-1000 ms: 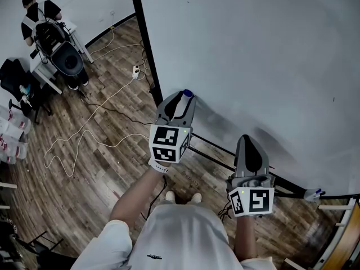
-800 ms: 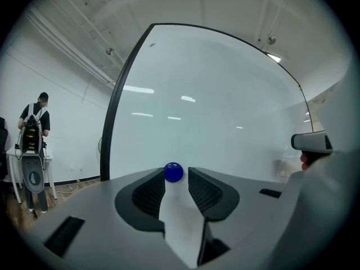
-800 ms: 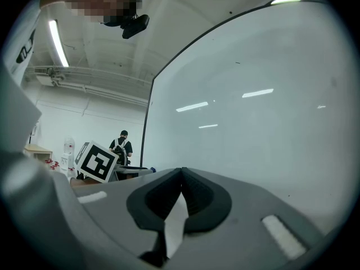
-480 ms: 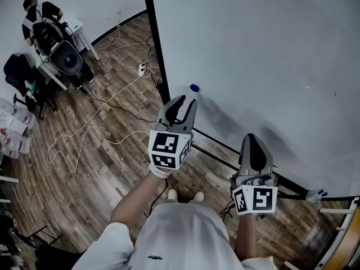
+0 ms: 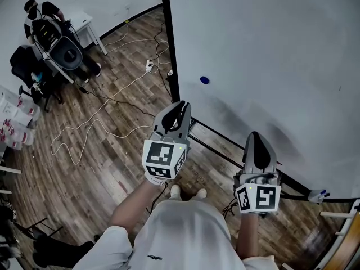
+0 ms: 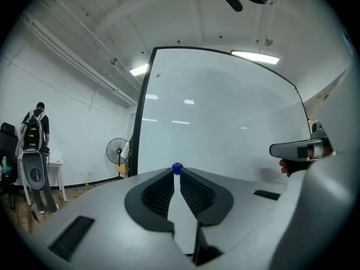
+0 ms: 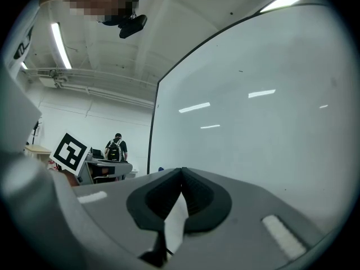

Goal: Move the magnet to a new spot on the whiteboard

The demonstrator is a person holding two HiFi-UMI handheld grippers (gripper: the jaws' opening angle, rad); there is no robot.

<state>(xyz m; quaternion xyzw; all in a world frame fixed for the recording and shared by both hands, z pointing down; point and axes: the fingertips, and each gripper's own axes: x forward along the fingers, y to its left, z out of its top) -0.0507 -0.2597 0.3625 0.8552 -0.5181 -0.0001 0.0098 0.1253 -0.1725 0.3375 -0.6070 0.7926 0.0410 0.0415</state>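
The small blue magnet (image 5: 205,80) sticks to the whiteboard (image 5: 270,49) near its left edge, with nothing touching it. My left gripper (image 5: 181,104) hangs well short of the board, below the magnet. Its jaws have just been closing and stand nearly together with a thin slit and nothing between them. In the left gripper view the magnet (image 6: 177,167) shows just past the left gripper (image 6: 177,174) tips, on the whiteboard (image 6: 225,134). My right gripper (image 5: 256,136) points at the board lower right, shut and empty; in its own view the right gripper (image 7: 181,171) faces bare whiteboard (image 7: 253,122).
The board's black frame post (image 5: 170,49) and lower stand bar (image 5: 225,145) run by my grippers. Cables (image 5: 84,129) and a power strip (image 5: 149,66) lie on the wood floor. A person stands at a desk (image 5: 79,24) far left. A fan (image 6: 115,149) stands beside the board.
The left gripper had the magnet at its tips against the board; it has let go and drawn back, and its jaws have narrowed. The right gripper stayed put.
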